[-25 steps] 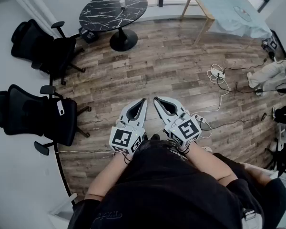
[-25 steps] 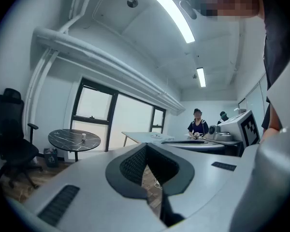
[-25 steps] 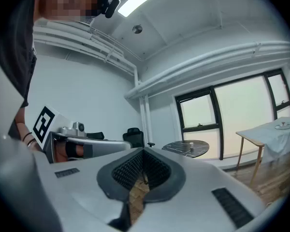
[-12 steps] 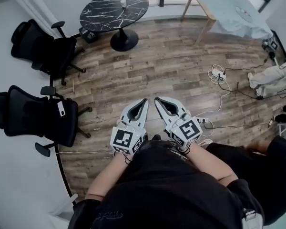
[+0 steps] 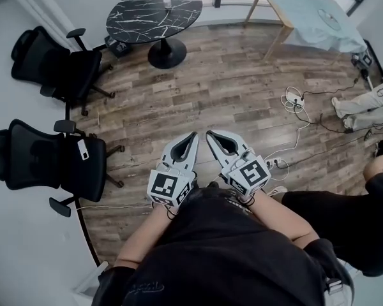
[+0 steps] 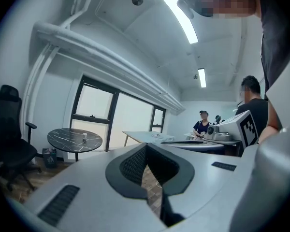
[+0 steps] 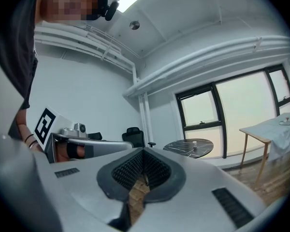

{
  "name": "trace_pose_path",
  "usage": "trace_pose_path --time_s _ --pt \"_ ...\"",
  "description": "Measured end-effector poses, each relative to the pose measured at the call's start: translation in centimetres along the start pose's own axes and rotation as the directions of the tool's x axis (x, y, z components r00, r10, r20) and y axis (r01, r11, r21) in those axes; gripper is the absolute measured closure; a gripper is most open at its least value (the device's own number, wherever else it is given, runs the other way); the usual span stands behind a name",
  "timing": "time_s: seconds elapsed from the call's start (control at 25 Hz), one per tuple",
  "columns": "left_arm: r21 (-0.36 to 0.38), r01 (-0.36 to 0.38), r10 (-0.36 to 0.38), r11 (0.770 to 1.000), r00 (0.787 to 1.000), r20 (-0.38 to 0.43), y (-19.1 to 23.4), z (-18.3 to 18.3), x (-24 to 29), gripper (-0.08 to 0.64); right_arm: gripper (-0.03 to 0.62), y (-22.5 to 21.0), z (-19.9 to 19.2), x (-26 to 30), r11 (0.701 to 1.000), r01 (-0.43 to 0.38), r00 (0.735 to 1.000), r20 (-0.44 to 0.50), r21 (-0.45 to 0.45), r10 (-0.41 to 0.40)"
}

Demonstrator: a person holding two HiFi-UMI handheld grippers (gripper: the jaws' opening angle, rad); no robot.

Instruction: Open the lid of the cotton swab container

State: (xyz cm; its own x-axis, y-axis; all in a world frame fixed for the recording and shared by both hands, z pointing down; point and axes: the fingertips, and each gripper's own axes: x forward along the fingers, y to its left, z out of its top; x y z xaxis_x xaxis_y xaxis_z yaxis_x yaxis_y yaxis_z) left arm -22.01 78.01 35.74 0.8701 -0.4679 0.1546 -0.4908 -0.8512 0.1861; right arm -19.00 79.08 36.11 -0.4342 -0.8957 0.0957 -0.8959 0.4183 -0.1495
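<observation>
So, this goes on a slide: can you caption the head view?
Both shut and empty, left tool and right tool hover over wood floor, facing a marble table and two chairs.

Readable words, numbers, brands: none.

1. Black-and-white square marker point(image 5: 165, 185) on the cube of the left tool point(image 5: 192, 135). It is a coded block pattern with no letters or digits.
2. Matching marker point(image 5: 251, 173) on the cube of the right tool point(image 5: 210, 134), also a pattern only.
3. Faint lettering on the black shirt point(image 5: 140, 289) at the lower left, too dim to read.
4. White tag point(image 5: 82, 149) on the back of the nearer office chair point(image 5: 45, 161). Any print on it is too small to make out.
</observation>
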Motion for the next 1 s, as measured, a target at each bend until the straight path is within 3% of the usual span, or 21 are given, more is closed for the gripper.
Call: trace_pose_path --time_s 0.56,0.84,1.0 --pt "0.049 0.067 -0.068 0.997 0.997 0.020 15.2 6.0 2.7 0.554 0.572 -1.4 4.0 15.9 0.999 0.035 0.999 0.032 -0.010 -0.035" --pt "0.036 0.053 -0.053 0.998 0.998 0.016 19.6 6.4 4.2 0.554 0.572 -3.2 4.3 19.8 0.999 0.052 0.998 0.034 0.004 -0.052" --pt "0.040 0.024 -0.025 0.999 0.999 0.023 21.5 6.8 5.6 0.554 0.572 -4.4 4.3 22.1 1.000 0.010 0.999 0.033 -0.003 -0.010"
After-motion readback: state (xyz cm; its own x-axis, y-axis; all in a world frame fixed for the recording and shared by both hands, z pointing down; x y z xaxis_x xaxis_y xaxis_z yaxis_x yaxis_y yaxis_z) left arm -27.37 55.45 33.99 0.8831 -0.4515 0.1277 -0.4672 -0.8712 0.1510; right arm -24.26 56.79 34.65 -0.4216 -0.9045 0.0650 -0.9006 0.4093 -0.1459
